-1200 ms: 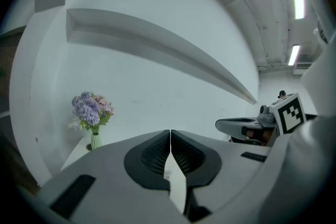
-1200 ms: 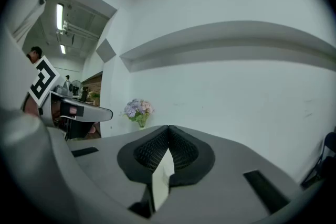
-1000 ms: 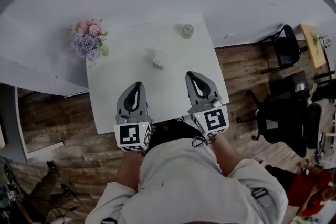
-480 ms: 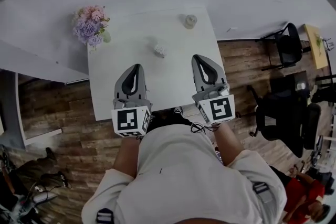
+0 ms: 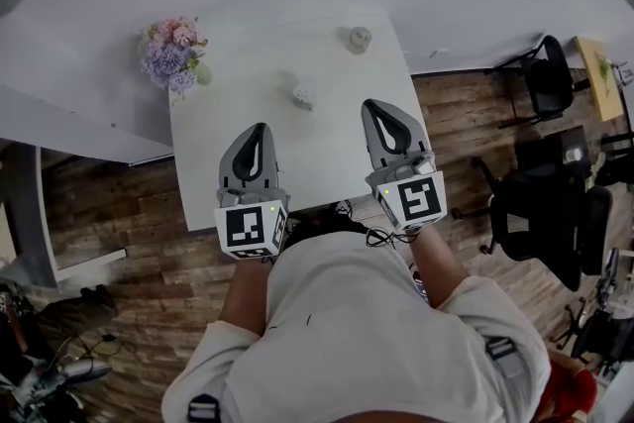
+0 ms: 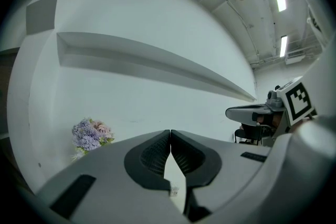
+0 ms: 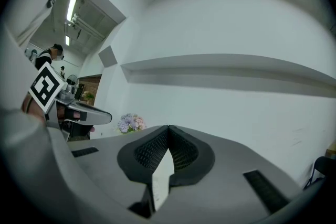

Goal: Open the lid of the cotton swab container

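Note:
On the white table (image 5: 228, 173) a small pale container (image 5: 305, 94) stands near the middle, and a round clear jar (image 5: 359, 39) stands near the far right corner. I cannot tell which of them holds the cotton swabs. My left gripper (image 5: 261, 128) hovers over the near part of the table, shut and holding nothing. My right gripper (image 5: 377, 104) is beside it to the right, also shut and holding nothing. Both point level toward the back wall, short of the two containers. The left gripper view (image 6: 170, 131) and the right gripper view (image 7: 168, 127) each show the pads pressed together.
A bunch of pink and purple flowers (image 5: 172, 54) sits at the table's far left corner. Black office chairs (image 5: 540, 213) stand on the wooden floor to the right. A white wall with a ledge (image 6: 157, 63) lies behind the table.
The right gripper has risen slightly and the view has shifted a little. The left gripper has kept its place. Both stay shut.

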Motion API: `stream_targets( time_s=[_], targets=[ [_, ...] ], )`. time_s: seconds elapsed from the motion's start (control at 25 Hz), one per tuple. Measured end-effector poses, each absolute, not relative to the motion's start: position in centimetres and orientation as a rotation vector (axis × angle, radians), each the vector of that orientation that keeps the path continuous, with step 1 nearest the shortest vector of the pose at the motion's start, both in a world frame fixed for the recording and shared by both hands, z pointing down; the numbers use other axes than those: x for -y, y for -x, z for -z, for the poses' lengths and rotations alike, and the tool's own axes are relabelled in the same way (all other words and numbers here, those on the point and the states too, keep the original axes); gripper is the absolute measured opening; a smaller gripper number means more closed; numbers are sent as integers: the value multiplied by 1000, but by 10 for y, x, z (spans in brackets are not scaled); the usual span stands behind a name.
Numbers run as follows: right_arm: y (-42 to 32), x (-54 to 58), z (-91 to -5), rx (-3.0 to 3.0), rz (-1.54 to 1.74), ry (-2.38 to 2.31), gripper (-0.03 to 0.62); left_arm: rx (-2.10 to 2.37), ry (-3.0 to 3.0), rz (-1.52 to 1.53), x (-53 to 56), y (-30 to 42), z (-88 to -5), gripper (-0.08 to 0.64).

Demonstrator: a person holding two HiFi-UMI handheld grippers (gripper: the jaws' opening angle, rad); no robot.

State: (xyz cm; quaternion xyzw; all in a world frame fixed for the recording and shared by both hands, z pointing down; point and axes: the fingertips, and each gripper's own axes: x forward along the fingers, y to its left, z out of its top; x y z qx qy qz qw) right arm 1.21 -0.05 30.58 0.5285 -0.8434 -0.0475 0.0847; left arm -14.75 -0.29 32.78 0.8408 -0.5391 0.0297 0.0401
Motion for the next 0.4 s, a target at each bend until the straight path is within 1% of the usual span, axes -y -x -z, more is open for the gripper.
stream_targets(
  time_s=[0.4],
  targets=[
    [4, 0, -313, 2524, 133, -1553, -3, 1623, -2564, -96, 3, 157, -338, 20]
  ],
)
